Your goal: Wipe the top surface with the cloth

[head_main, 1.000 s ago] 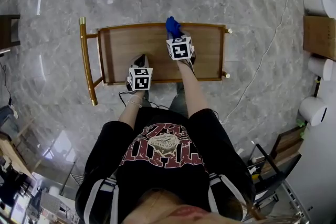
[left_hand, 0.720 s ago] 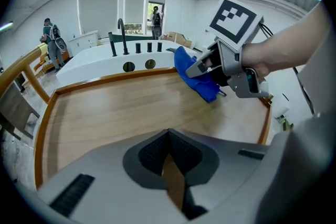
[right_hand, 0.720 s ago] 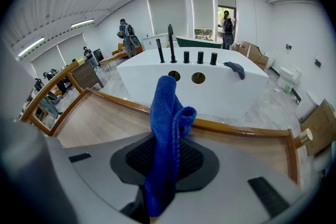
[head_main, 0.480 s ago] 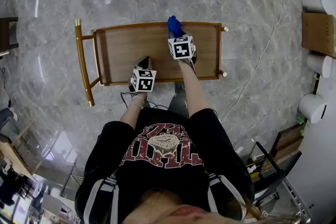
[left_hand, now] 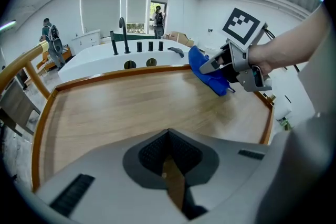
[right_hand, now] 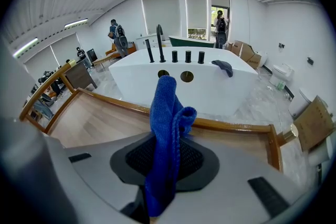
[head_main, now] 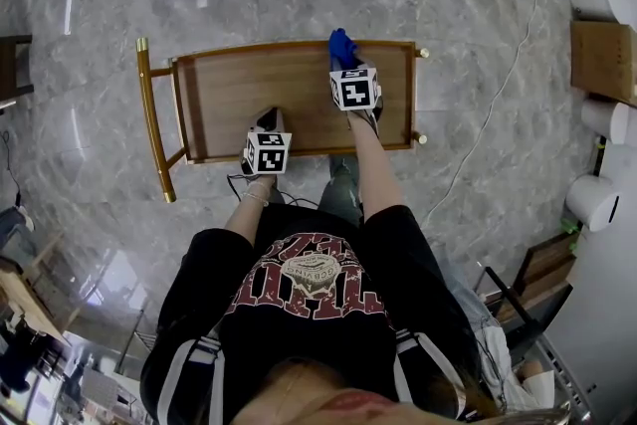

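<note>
Rightward along the table top's (head_main: 229,95) far rim went the right gripper (head_main: 347,63), its cloth (head_main: 341,45) touching the wood; left gripper (head_main: 270,121) at the near rim; left gripper view: jaws pressed together, empty; right gripper view: jaws pinching the folded, fuzzy blue cloth.

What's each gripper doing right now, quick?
Left gripper: closed, holding nothing.
Right gripper: closed on the blue cloth.

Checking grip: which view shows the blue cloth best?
The right gripper view: the blue cloth is central, clamped in the right gripper. The left gripper view shows it smaller, from the side; the head view shows only a tip.
</note>
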Action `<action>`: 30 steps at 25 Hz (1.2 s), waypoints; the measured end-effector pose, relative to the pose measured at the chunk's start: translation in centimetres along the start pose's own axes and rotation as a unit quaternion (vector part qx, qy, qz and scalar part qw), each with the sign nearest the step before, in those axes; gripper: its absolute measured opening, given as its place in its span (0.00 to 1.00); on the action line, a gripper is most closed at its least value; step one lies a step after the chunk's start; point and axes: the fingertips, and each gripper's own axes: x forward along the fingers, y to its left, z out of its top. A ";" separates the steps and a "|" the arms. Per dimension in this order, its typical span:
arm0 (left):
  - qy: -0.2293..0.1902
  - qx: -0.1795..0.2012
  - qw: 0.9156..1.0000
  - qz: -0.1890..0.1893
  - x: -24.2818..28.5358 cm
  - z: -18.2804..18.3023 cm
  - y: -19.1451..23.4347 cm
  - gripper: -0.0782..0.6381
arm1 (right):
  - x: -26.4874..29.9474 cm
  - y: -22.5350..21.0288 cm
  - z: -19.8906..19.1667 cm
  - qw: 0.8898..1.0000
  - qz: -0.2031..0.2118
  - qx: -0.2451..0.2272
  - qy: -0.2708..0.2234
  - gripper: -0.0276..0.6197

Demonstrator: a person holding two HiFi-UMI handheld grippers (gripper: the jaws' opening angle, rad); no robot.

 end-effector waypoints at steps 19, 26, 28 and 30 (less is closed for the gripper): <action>-0.006 0.016 1.000 0.010 0.1 0.4 -0.6 0.18 | -1.6 -6.5 -1.5 0.999 -0.031 0.021 -0.002 0.18; -0.009 0.022 1.000 0.012 0.3 0.5 -0.8 0.18 | -2.2 -9.4 -2.1 0.998 -0.047 0.030 0.001 0.18; -0.009 0.023 1.000 0.013 0.3 0.5 -0.7 0.18 | -2.3 -10.0 -2.2 0.998 -0.050 0.032 0.002 0.18; -0.010 0.023 1.000 0.014 0.1 0.3 -0.5 0.18 | -2.6 -10.1 -2.4 0.998 -0.052 0.032 0.003 0.18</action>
